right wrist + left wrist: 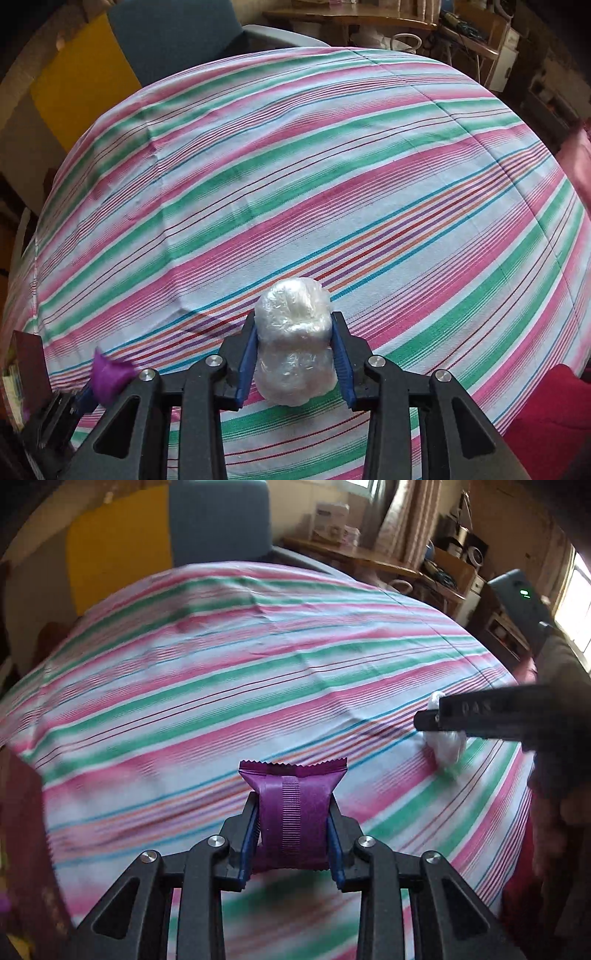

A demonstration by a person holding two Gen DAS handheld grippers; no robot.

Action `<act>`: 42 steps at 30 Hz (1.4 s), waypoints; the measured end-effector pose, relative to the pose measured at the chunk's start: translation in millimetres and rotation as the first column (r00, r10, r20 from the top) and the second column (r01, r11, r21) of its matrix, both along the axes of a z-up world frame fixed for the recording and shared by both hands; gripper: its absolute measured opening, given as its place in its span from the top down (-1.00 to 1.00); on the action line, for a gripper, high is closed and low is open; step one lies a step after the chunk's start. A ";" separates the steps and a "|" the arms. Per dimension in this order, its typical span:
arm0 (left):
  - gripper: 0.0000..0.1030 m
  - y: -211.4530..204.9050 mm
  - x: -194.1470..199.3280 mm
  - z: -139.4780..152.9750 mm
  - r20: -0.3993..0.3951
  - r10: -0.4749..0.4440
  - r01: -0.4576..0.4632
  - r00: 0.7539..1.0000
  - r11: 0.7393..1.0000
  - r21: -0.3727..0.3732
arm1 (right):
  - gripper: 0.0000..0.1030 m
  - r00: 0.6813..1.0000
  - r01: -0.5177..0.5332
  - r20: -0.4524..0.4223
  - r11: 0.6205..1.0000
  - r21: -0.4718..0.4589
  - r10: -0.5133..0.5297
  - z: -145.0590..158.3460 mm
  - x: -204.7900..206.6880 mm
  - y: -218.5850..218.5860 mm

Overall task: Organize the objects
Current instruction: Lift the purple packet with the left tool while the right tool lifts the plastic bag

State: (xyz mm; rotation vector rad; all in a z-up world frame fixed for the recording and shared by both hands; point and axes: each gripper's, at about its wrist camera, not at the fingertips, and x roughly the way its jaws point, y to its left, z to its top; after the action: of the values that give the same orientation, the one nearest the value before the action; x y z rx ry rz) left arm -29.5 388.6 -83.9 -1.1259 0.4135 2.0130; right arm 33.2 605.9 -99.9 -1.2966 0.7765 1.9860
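Purple crinkle-edged foil snack packet (293, 812) clamped between blue pads (251, 834) of left gripper (293, 823), jaws closed on its sides, serrated end pointing to 12 o'clock, held over striped pink, green and white cloth (221, 664) covering the table. Motion blur on cloth in left wrist view.

Right gripper (295, 350) jaws closed on white lump wrapped in clear plastic film (295, 343), blue pads (245, 362) pressing both sides, lump over the same cloth (295, 166). From left wrist view the right gripper (428, 720) enters at 3 o'clock, white lump (445, 746) visible under its black finger. From right wrist view the purple packet (109, 380) shows at 8 o'clock, just beside the right gripper's frame; left gripper mostly cut off there.

Background: blue chair back (177, 40) at 11 o'clock, yellow panel (118, 554) beside it, wooden desk with clutter (369, 557) at 1 o'clock, red fabric (554, 424) at 4 o'clock in right view.
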 end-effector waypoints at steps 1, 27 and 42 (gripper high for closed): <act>0.39 -9.1 3.2 1.2 -0.012 0.018 -0.018 1.000 1.000 0.003 | 0.27 1.000 -0.004 -0.001 1.000 0.000 0.004 -0.1 -0.7 -0.6; 0.37 -71.2 36.5 -23.0 -0.085 0.144 -0.138 0.986 0.988 0.071 | 0.28 0.948 -0.317 0.023 0.947 0.050 0.317 -5.6 -38.9 -61.2; 0.37 -72.1 34.3 -20.8 -0.088 0.142 -0.136 0.986 0.988 0.073 | 0.28 0.940 -0.341 0.049 0.937 0.076 0.338 -8.5 -38.5 -67.3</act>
State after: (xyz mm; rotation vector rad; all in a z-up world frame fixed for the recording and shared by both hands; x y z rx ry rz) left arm 4.9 316.6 -104.8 -1.0480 0.3195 2.1912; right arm -5.4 538.7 -108.4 -1.4911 0.4690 2.2299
